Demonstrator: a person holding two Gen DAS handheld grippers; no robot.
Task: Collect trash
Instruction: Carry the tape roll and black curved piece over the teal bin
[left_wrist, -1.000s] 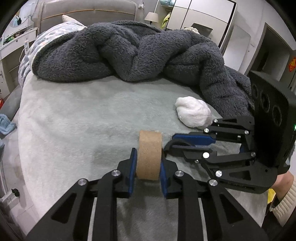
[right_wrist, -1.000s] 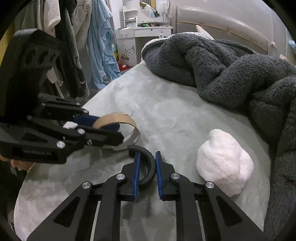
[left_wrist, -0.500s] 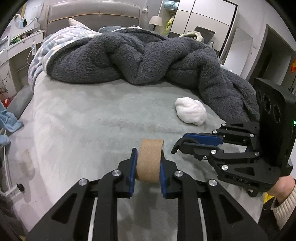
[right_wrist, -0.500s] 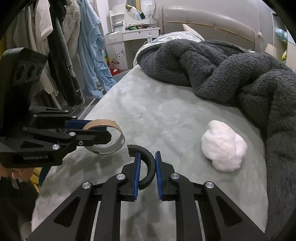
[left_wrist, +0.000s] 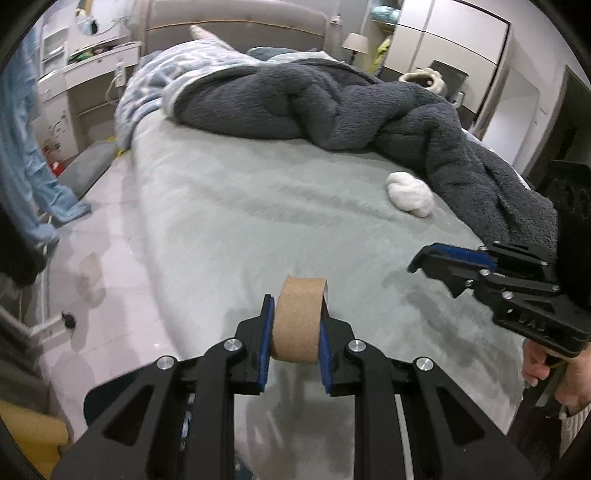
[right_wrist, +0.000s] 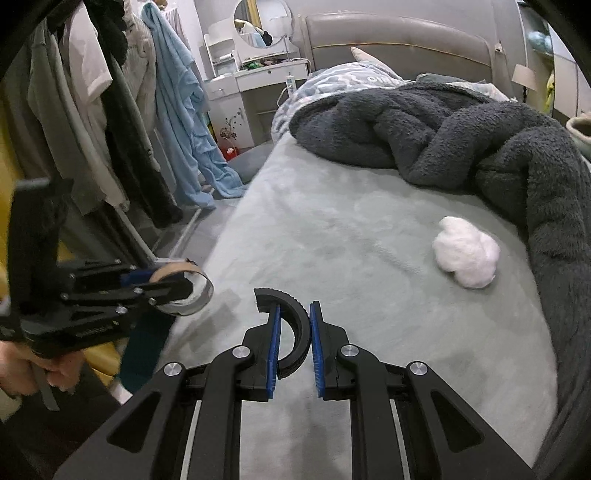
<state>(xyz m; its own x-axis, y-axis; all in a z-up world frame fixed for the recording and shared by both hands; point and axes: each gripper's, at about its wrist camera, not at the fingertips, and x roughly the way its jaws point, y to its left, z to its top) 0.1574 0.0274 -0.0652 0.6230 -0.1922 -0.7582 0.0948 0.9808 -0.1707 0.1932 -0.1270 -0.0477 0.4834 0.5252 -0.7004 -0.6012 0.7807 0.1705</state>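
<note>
Cardboard fills the left gripper (left_wrist: 295, 341): its jaws are clamped on an empty tape roll (left_wrist: 298, 319), held clear of the bed (left_wrist: 240, 221). The right gripper (right_wrist: 294, 350) is closed on a black curved plastic piece (right_wrist: 291, 321). Out on the grey cover a white wad (right_wrist: 466, 256) lies beside the dark fleece blanket (right_wrist: 461, 136), uncollected. Two items seem in hand; the wad remains, and no bin is visible.

Open grey bed (right_wrist: 332, 229) lay ahead; the dark blanket (right_wrist: 461, 147) blocked far and right, white wad (right_wrist: 466, 255) beside it.
</note>
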